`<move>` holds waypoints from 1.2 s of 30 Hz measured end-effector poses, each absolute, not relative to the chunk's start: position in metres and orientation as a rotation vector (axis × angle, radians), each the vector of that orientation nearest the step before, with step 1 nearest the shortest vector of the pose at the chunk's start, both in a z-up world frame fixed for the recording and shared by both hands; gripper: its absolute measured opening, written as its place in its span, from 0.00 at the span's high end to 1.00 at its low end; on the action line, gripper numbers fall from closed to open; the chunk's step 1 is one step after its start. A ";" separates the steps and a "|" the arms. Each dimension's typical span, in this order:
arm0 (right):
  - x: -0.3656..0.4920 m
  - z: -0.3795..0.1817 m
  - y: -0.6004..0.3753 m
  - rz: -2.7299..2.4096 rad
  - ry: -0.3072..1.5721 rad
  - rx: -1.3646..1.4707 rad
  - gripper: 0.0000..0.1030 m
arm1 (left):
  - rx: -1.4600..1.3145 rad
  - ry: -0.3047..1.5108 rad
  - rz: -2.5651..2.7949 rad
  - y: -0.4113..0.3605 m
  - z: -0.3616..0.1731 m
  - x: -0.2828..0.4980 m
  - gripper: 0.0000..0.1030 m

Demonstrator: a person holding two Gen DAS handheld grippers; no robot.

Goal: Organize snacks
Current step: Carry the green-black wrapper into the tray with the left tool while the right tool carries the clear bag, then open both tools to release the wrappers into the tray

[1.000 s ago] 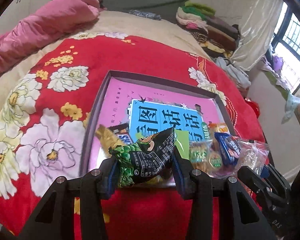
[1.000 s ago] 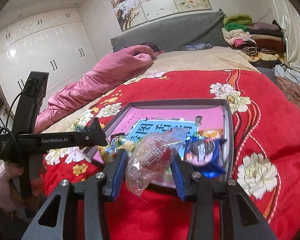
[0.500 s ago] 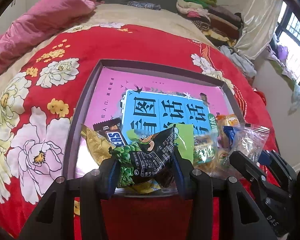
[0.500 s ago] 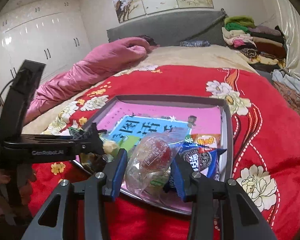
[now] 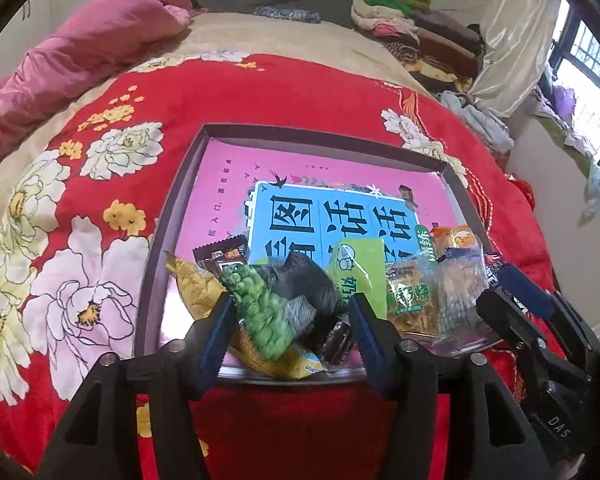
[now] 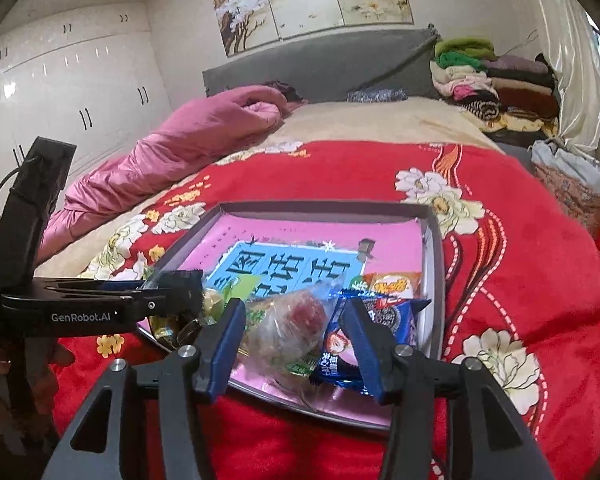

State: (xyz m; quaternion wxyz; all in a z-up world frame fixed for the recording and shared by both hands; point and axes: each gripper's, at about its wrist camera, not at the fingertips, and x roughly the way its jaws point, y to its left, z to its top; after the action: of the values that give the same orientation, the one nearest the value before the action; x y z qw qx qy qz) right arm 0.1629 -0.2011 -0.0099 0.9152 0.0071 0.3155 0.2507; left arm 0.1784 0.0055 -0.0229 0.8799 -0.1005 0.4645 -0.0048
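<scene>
A shallow grey box (image 5: 180, 216) with a pink and blue printed bottom lies on the red floral blanket; it also shows in the right wrist view (image 6: 434, 264). Several snack packets lie along its near edge. My left gripper (image 5: 290, 320) stands open around a green and black pea packet (image 5: 276, 300) that is dropping onto the pile. My right gripper (image 6: 292, 336) stands open around a clear bag with a red snack (image 6: 296, 328), which rests in the box beside a blue cookie packet (image 6: 384, 320).
A pink quilt (image 6: 180, 148) lies at the back left of the bed. Folded clothes (image 6: 496, 88) are stacked at the back right. The left gripper's body (image 6: 80, 312) reaches in from the left in the right wrist view.
Both grippers have opened. The pea packet has slipped down from the left fingers into the box. The clear bag has settled lower between the right fingers.
</scene>
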 end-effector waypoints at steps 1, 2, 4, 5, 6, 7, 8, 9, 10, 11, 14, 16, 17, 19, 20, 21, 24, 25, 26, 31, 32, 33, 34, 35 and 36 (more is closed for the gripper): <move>0.161 -0.008 -0.202 0.515 0.641 0.013 0.47 | -0.208 0.961 -0.012 0.005 -0.021 0.177 0.38; 0.159 -0.006 -0.202 0.515 0.633 0.010 0.46 | -0.206 0.957 -0.014 0.005 -0.019 0.175 0.36; 0.154 -0.003 -0.202 0.510 0.617 0.001 0.45 | -0.198 0.943 -0.021 0.004 -0.013 0.171 0.32; 0.151 -0.002 -0.203 0.507 0.609 -0.003 0.44 | -0.195 0.939 -0.023 0.004 -0.012 0.170 0.30; 0.147 0.000 -0.203 0.502 0.599 -0.007 0.42 | -0.190 0.933 -0.024 0.003 -0.010 0.168 0.29; 0.146 0.002 -0.204 0.498 0.593 -0.009 0.42 | -0.183 0.928 -0.024 0.003 -0.007 0.165 0.28; 0.143 0.004 -0.204 0.495 0.588 -0.011 0.40 | -0.179 0.920 -0.023 0.002 -0.004 0.162 0.27; 0.139 0.005 -0.205 0.488 0.582 -0.013 0.38 | -0.177 0.914 -0.022 0.002 -0.002 0.160 0.26; 0.137 0.007 -0.205 0.484 0.579 -0.013 0.38 | -0.173 0.907 -0.025 0.002 0.001 0.155 0.26; 0.134 0.007 -0.205 0.478 0.579 -0.013 0.36 | -0.169 0.905 -0.029 0.001 0.002 0.153 0.25; 0.123 0.009 -0.205 0.457 0.596 -0.006 0.33 | -0.143 0.894 -0.028 -0.002 0.007 0.139 0.24; 0.116 0.010 -0.204 0.442 0.607 -0.003 0.31 | -0.134 0.900 -0.035 -0.004 0.006 0.129 0.23; 0.112 0.010 -0.203 0.434 0.617 -0.010 0.30 | -0.127 0.905 -0.040 -0.005 0.005 0.125 0.23; 0.106 0.008 -0.200 0.417 0.634 -0.026 0.30 | -0.118 0.915 -0.037 -0.006 0.002 0.115 0.23; 0.101 0.005 -0.199 0.409 0.650 -0.031 0.30 | -0.120 0.920 -0.038 -0.007 0.000 0.111 0.23; 0.098 0.003 -0.199 0.406 0.661 -0.030 0.30 | -0.124 0.925 -0.036 -0.007 -0.003 0.106 0.23; 0.087 0.000 -0.198 0.392 0.679 -0.033 0.29 | -0.130 0.930 -0.014 -0.006 -0.011 0.093 0.23; 0.084 0.000 -0.198 0.386 0.676 -0.037 0.28 | -0.134 0.932 -0.007 -0.005 -0.013 0.090 0.23; 0.081 0.000 -0.198 0.381 0.673 -0.042 0.25 | -0.136 0.930 0.003 -0.005 -0.014 0.086 0.23; 0.070 0.003 -0.198 0.355 0.653 -0.046 0.19 | -0.145 0.927 0.021 -0.002 -0.019 0.077 0.23; 0.069 0.002 -0.198 0.351 0.656 -0.048 0.18 | -0.144 0.927 0.023 -0.002 -0.019 0.077 0.23; 0.069 0.001 -0.198 0.345 0.666 -0.052 0.17 | -0.146 0.930 0.022 -0.001 -0.020 0.077 0.23; 0.068 0.000 -0.197 0.341 0.671 -0.054 0.17 | -0.150 0.930 0.023 0.000 -0.020 0.077 0.23; 0.068 -0.002 -0.197 0.335 0.679 -0.056 0.16 | -0.151 0.929 0.024 0.000 -0.020 0.077 0.23; 0.069 -0.004 -0.197 0.329 0.688 -0.056 0.16 | -0.150 0.931 0.024 0.001 -0.020 0.076 0.23</move>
State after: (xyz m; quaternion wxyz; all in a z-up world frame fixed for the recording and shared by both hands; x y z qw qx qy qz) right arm 0.0687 -0.1974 -0.0036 0.9278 -0.0273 0.3357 0.1607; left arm 0.0762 0.0005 -0.0203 0.8909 -0.0722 0.4482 0.0114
